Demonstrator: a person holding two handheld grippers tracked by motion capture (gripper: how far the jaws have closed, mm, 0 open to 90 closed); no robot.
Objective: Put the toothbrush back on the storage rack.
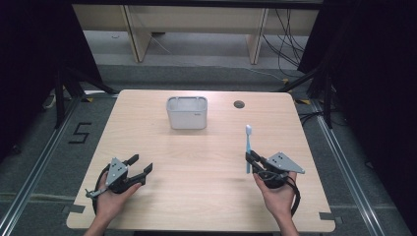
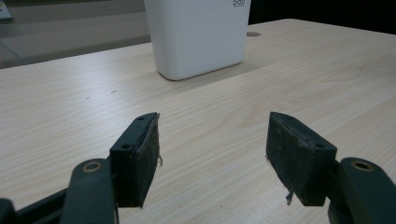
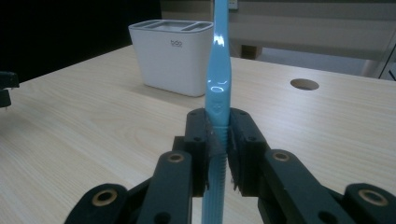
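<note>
High view has our right gripper (image 1: 253, 162) clamping the toothbrush (image 1: 248, 147) low on its handle, well right of the holder (image 1: 187, 112), left gripper (image 1: 140, 167) open and empty; so low a grip could let it tilt or slip.

Two hand-held grippers, the left gripper (image 1: 140, 167) and the right gripper (image 1: 252, 160), are built of matte black jointed links, each topped by a grey three-cornered plate dotted with small holes and trailed by a looping black cable. In the gripper views, brass-coloured pivot bushings sit in the rounded black link ends, and small screw holes mark the blocky jaw tips. The inner faces carry dark, rough pads (image 2: 148, 156) with frayed threads at their edges, while the person's forearms enter bare, without sleeves.
</note>
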